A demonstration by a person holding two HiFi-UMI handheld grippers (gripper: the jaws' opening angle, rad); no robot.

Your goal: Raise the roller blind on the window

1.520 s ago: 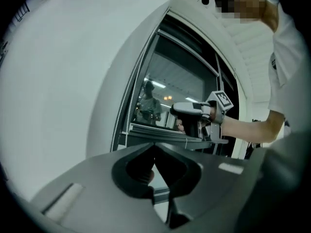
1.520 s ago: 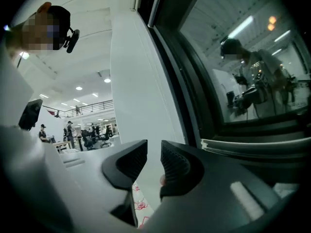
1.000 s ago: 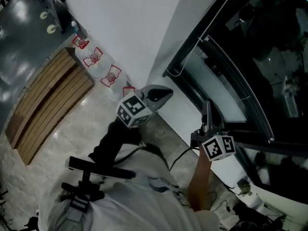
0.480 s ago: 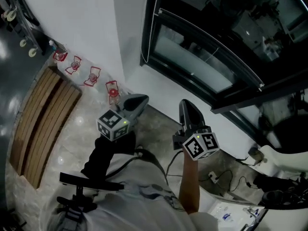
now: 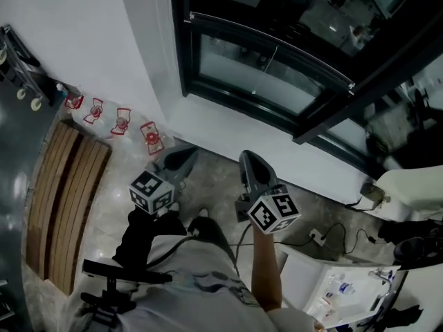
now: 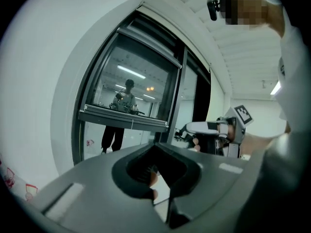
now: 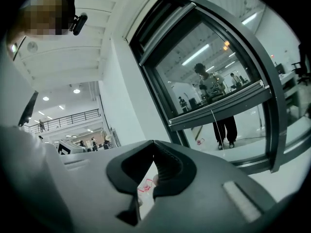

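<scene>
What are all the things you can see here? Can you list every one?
window: one, black frame, in the wall ahead
wall: one, white, left of the window and below it
water bottles: four, clear with red labels, on the floor along the wall
wooden slatted bench: one, brown, on the floor at left
floor: pale stone, underfoot
socket strip: one, white, with dark cables, on the floor at right
box: one, white, small items inside, bottom right
left tool: one, grey, shut and empty, pointing toward the window
right tool: one, grey, shut and empty, beside the left one
shirt: one, light grey, bottom middle
</scene>
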